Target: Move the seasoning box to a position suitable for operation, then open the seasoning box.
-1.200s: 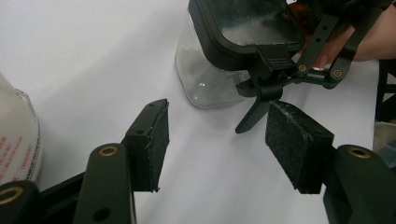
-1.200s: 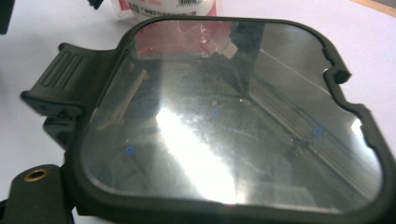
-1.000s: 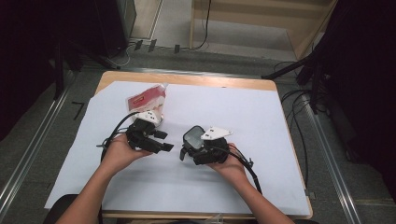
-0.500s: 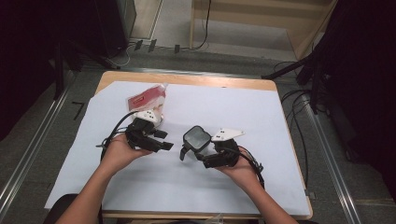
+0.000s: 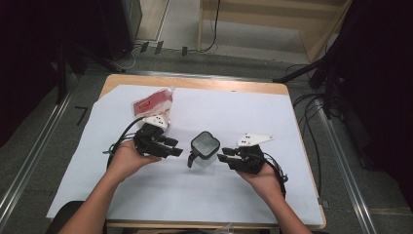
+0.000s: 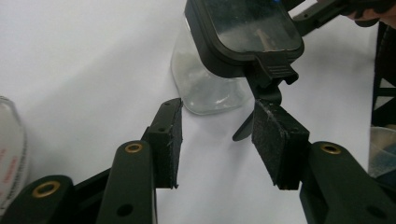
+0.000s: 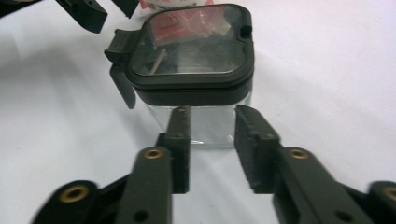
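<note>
I can't read any text here. The red and white pouch [image 5: 152, 102], lying beyond the clear jar [image 5: 205, 149], carries a pale label with print too small to make out. In the left gripper view, faint red marks on that pouch [image 6: 10, 154] stay illegible.

A red-and-white pouch [image 5: 151, 103] lies near the far left of the white sheet [image 5: 243, 117] that covers most of the wooden worktop [image 5: 195, 83]. Black cables [image 5: 311, 105] trail over the grey floor [image 5: 44, 141] beside it.
</note>
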`<state>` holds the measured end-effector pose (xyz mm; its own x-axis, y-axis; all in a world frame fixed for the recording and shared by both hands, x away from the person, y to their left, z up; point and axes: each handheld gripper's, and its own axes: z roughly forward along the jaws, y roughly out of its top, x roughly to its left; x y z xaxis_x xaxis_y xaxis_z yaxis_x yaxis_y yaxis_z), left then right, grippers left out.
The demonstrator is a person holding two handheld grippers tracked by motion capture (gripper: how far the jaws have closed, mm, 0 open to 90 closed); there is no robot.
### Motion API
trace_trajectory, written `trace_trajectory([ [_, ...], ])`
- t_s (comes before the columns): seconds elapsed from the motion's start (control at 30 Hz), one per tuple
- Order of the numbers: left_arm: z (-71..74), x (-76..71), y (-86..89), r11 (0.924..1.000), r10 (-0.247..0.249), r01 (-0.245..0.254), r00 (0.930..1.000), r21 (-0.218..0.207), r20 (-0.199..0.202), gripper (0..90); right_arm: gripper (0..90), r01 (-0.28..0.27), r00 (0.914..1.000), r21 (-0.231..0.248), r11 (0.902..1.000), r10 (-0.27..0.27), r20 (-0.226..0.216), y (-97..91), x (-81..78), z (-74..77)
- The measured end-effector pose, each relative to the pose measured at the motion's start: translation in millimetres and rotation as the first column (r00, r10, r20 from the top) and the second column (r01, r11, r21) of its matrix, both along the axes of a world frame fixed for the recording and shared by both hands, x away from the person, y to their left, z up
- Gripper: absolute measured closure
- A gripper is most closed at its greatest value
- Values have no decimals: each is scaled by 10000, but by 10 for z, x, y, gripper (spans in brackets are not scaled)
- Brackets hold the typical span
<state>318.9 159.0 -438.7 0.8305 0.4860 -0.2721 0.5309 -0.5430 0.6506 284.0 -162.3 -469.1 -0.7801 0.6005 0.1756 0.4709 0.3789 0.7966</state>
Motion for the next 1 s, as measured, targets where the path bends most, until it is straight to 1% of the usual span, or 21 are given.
trace_trajectory([
  [0.03,-5,-2,-7,10000,7,-6,10000,42,-55,563,753,-23,10000,-40,10000,22,-84,-6,-3,2],
  [0.07,-13,-1,-11,9999,-156,156,9998,56,-113,643,841,-118,9999,-126,9999,118,34,-14,-4,2],
  [0.1,-13,-1,-11,9999,-156,156,9998,56,-113,675,841,-118,9999,-126,9999,118,34,-14,-4,2],
  [0.13,-13,-2,-16,9998,-204,204,9997,29,-157,762,900,-120,9999,-59,9999,120,30,-23,-5,8],
  [0.17,-13,-2,-19,9997,-228,227,9996,-36,-182,762,900,-120,9999,-59,9999,120,30,-23,-5,8],
  [0.2,-16,0,-31,9995,-299,296,9993,-140,-216,853,900,-140,9998,71,9999,142,-152,-25,5,3],
  [0.23,-16,0,-31,9995,-299,296,9993,-140,-216,889,900,-140,9998,71,9999,142,-152,-25,5,3],
  [0.27,-35,12,-57,9989,-421,413,9984,-234,-377,900,900,-186,9991,162,9997,192,-375,-4,23,-28],
  [0.3,-35,12,-57,9989,-421,413,9984,-234,-377,900,900,-186,9991,162,9997,192,-375,-4,23,-28],
  [0.33,-46,15,-75,9990,-407,398,9981,-204,-470,900,900,-187,9990,75,9998,189,-405,9,25,-39],
  [0.4,-66,20,-104,9987,-493,489,9976,-109,-488,900,900,-242,9992,-221,9995,235,-338,52,32,-75],
  [0.43,-72,21,-117,9986,-521,517,9971,-87,-555,900,900,-242,9992,-221,9995,235,-338,52,32,-75],
  [0.5,-90,22,-143,9983,-574,569,9970,-111,-510,900,900,-251,9990,-262,9993,241,-389,72,28,-80],
  [0.57,-95,12,-171,9986,-526,525,9977,-35,-431,900,900,-312,9989,-282,9991,302,-370,87,30,-82],
  [0.63,-106,11,-201,9977,-670,668,9969,-67,-407,900,900,-276,9988,-281,9992,264,-411,91,29,-79],
  [0.67,-111,5,-211,9982,-600,598,9976,-64,-338,900,900,-261,9987,-271,9993,249,-440,93,32,-82],
  [0.7,-111,5,-211,9982,-600,598,9976,-64,-338,900,900,-261,9987,-271,9993,249,-440,93,32,-82],
  [0.73,-116,4,-228,9977,-678,680,9970,45,-367,900,900,-250,9988,-295,9993,237,-431,99,39,-90],
  [0.8,-124,-1,-239,9977,-673,672,9970,-45,-375,900,900,-238,9987,-298,9993,224,-453,102,39,-92],
  [0.87,-124,-6,-265,9971,-750,754,9964,106,-387,900,900,-166,9986,-303,9994,151,-501,110,40,-94],
  [1.0,-134,-10,-284,9976,-696,697,9970,24,-326,900,900,-128,9984,-250,9996,114,-554,110,46,-96],
])
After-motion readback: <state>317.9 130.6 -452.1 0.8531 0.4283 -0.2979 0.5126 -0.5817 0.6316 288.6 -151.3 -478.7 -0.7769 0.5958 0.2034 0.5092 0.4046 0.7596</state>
